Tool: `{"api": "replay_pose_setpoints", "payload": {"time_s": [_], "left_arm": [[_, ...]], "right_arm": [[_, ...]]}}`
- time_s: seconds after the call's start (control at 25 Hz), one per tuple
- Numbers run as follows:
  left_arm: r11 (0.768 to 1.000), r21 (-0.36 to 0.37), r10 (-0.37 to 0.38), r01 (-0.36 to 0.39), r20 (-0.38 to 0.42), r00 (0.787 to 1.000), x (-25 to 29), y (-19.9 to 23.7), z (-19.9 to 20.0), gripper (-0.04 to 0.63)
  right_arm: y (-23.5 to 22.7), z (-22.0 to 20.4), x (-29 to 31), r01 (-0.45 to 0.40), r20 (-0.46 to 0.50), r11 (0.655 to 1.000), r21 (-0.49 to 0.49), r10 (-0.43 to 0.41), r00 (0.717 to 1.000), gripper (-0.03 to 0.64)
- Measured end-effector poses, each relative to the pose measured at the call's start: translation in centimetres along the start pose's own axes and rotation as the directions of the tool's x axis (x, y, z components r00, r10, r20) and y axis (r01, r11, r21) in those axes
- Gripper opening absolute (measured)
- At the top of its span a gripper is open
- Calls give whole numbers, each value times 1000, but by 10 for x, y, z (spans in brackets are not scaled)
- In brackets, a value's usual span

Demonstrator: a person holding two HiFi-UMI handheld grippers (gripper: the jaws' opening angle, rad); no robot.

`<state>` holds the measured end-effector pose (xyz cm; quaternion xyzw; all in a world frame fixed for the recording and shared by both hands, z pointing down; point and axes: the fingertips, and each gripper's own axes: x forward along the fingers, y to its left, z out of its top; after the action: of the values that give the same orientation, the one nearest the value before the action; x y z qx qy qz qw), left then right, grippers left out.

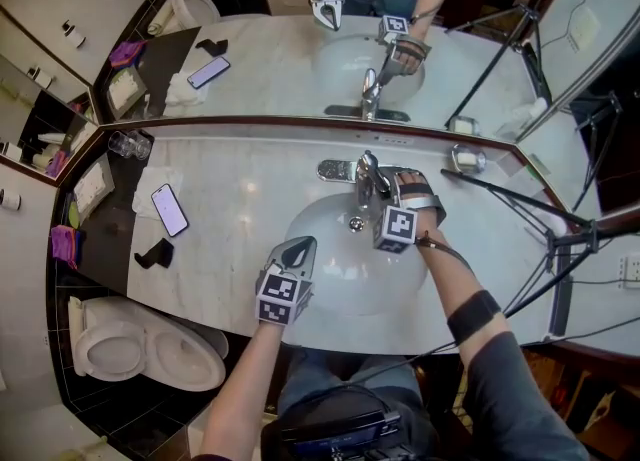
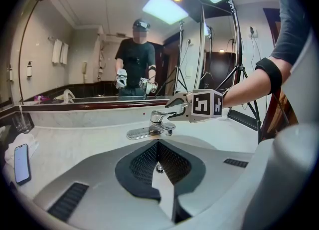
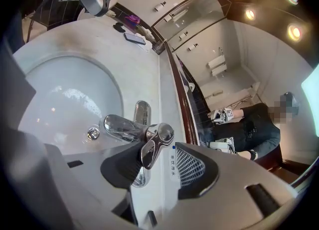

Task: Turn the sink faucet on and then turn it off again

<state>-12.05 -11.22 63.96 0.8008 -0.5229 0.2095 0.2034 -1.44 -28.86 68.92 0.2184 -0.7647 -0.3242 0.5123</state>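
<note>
The chrome faucet [image 1: 366,177] stands behind the white basin [image 1: 330,249]. No water shows at its spout [image 3: 119,126]. My right gripper [image 1: 386,183] reaches in from the right, and its open jaws straddle the lever handle [image 3: 154,145]. The lever lies against the left pad, with a gap to the right pad. The left gripper view shows that gripper [image 2: 178,105] over the faucet [image 2: 155,120] from the side. My left gripper [image 1: 303,247] hovers over the basin's near rim, pointing at the faucet. Its jaw tips meet, with nothing between them [image 2: 157,145].
A phone [image 1: 169,209], a glass [image 1: 128,144] and a small black object [image 1: 155,254] lie on the counter to the left. A chrome dish [image 1: 467,159] sits right of the faucet, beside tripod legs [image 1: 520,204]. The mirror [image 1: 280,59] rises behind the counter. A toilet [image 1: 140,349] stands lower left.
</note>
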Motion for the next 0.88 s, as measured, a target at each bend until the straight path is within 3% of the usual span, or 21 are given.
{"api": "replay_pose_setpoints", "payload": {"time_s": [0.36, 0.68, 0.88], "left_arm": [[1000, -6, -7, 7, 9, 1000, 0, -3, -3, -12], [1000, -6, -5, 5, 8, 1000, -3, -1, 0, -12], [1000, -6, -7, 7, 10, 1000, -3, -4, 3, -12]], "right_arm": [[-6, 1, -6, -36, -33, 999, 20, 37, 999, 201], [-33, 14, -1, -22, -10, 998, 52, 22, 1000, 201], [-36, 10, 4, -32, -22, 993, 117, 35, 999, 201]]}}
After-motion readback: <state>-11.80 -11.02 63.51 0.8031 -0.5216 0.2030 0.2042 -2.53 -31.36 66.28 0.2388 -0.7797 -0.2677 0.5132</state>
